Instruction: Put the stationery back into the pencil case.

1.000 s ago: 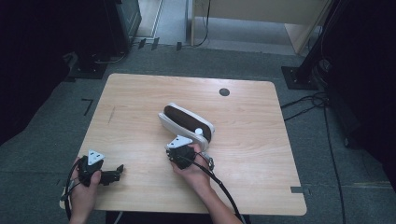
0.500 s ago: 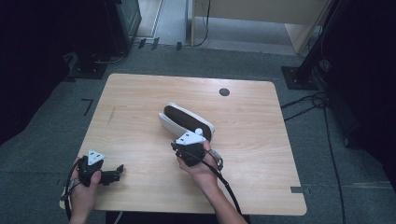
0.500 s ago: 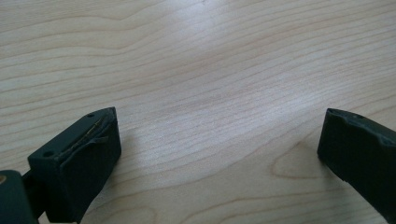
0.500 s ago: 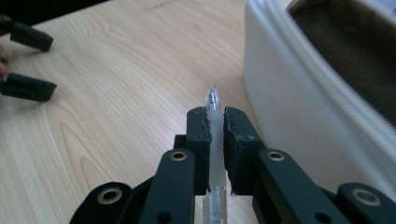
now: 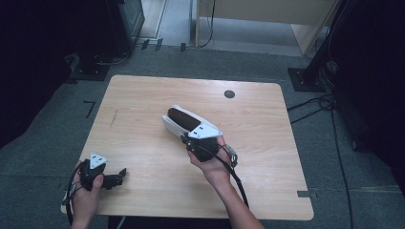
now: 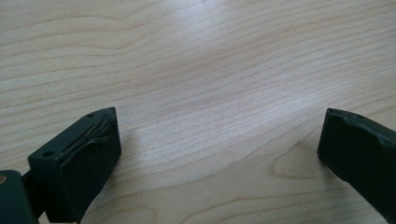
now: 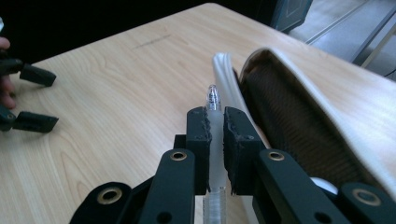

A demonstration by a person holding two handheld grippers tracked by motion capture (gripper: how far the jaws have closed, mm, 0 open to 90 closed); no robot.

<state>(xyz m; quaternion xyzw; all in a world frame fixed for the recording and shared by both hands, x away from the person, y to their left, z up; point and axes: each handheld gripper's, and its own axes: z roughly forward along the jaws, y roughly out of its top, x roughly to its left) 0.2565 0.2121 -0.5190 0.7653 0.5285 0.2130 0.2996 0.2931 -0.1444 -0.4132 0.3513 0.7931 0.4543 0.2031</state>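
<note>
The right gripper is squeezing a clear pen between its two black jaws. The jaws are close together, with just the pen between them. The pen tip is poking out past the jaws and pointing forward. It is sitting right beside the open mouth of a white case with a dark brown inside. In the high view, the right gripper is hanging at the near end of the case, which is lying near the middle of the wooden table.

I think the pen is going into the case. A few things could go wrong. The pen tip is lined up with the white rim, not the dark opening, so it could bump the rim and push the case away. The case is lying loose on the table, and nothing is holding it. The pen is smooth and thin, so it might also slide or tip in the jaws if it hits something.

The left gripper is resting well apart, near the front left corner of the table. Its jaws are spread wide and holding nothing, with bare wood under them in the left gripper view. A small dark round spot is sitting near the far edge. Nothing is standing between the pen and the case.
</note>
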